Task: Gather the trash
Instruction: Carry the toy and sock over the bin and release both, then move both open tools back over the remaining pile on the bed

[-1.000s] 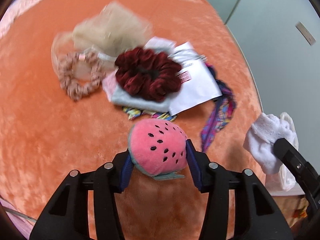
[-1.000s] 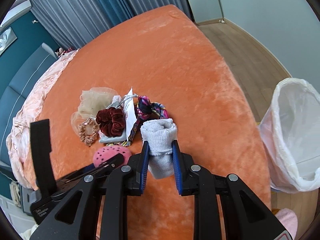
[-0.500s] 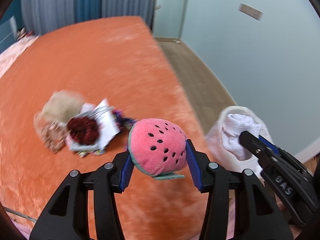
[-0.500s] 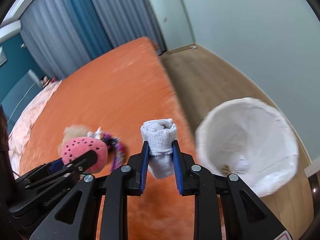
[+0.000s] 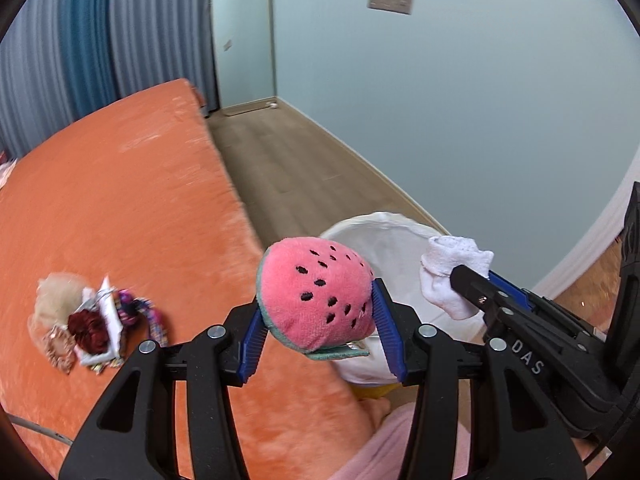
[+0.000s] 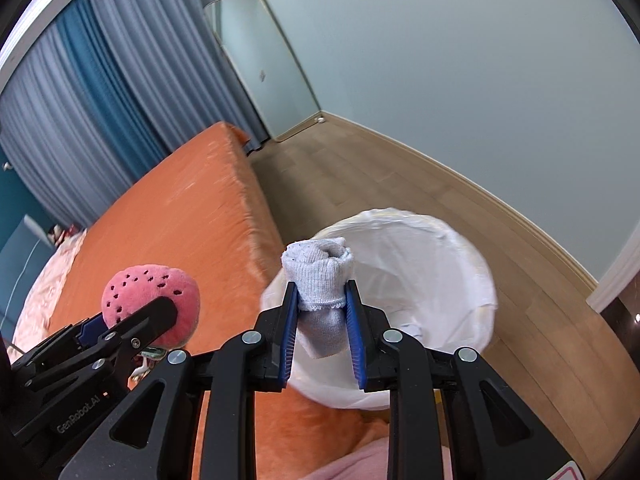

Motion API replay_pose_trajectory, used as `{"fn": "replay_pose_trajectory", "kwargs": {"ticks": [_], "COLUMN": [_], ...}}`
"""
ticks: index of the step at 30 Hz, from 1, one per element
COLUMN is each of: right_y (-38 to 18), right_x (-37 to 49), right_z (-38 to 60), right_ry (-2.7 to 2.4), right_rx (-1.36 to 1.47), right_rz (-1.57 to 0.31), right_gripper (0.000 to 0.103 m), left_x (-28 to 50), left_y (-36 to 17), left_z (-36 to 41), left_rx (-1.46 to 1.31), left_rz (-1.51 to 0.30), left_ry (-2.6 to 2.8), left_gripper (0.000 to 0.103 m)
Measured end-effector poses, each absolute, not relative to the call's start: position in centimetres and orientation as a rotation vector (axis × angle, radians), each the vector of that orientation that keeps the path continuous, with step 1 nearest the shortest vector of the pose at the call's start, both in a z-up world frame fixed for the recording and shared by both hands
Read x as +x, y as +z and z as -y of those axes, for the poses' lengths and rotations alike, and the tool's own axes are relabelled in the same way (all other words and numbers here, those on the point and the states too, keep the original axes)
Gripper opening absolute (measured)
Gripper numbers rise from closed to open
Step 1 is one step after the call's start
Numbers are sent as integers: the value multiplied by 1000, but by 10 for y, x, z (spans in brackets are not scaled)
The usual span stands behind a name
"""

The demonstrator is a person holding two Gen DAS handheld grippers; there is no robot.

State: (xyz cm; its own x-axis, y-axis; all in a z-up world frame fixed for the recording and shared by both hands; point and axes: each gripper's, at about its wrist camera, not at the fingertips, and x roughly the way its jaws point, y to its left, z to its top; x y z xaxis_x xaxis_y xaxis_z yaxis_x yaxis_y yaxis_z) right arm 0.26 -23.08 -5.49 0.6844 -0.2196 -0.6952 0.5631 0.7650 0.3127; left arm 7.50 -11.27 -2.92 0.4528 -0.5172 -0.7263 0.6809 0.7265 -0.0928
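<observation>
My left gripper (image 5: 318,326) is shut on a pink watermelon plush (image 5: 316,300) and holds it over the bed's edge, beside the bin. My right gripper (image 6: 322,320) is shut on a rolled white sock (image 6: 320,276), held above the near rim of the white-lined trash bin (image 6: 460,264). The bin stands on the wood floor beside the orange bed (image 6: 192,216). In the left wrist view the bin (image 5: 384,236) sits behind the plush, and the sock (image 5: 452,276) is at the right. The plush also shows in the right wrist view (image 6: 148,292).
A pile of hair scrunchies, paper and fabric (image 5: 92,320) lies on the orange bed (image 5: 120,208) at the left. Wood floor (image 6: 400,184) runs between bed and pale wall. Curtains (image 6: 100,100) hang behind the bed. Pink fabric (image 5: 384,448) is at the bottom edge.
Both grippers have swung right from the pile on the bed toward the bin, each keeping its load. The bin is now closer, with the sock above its near rim.
</observation>
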Motion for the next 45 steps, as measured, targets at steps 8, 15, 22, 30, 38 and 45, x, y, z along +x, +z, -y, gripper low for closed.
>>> {"fn": "replay_pose_trajectory", "kwargs": {"ticks": [8, 15, 22, 30, 38, 45], "right_y": [-65, -69, -68, -62, -55, -47], "right_x": [-9, -3, 0, -6, -7, 0], "right_z": [251, 253, 253, 254, 247, 222], "right_ry": [-506, -521, -524, -535, -524, -478], "right_rx": [589, 606, 614, 615, 595, 554], "right_rz": [-671, -669, -659, -645, -648, -665], "right_gripper": [23, 28, 40, 47, 48, 50], "left_x": [69, 76, 86, 80, 79, 88], "left_y": [-33, -43, -48, -38, -29, -27], "left_z": [147, 163, 156, 152, 136, 98], "left_rx": [283, 320, 290, 281, 252, 187], "left_rz": [-817, -813, -843, -825, -819, -841], "left_ry": [-787, -769, -733, -737, -722, -664], "left_gripper": [49, 61, 70, 71, 71, 71]}}
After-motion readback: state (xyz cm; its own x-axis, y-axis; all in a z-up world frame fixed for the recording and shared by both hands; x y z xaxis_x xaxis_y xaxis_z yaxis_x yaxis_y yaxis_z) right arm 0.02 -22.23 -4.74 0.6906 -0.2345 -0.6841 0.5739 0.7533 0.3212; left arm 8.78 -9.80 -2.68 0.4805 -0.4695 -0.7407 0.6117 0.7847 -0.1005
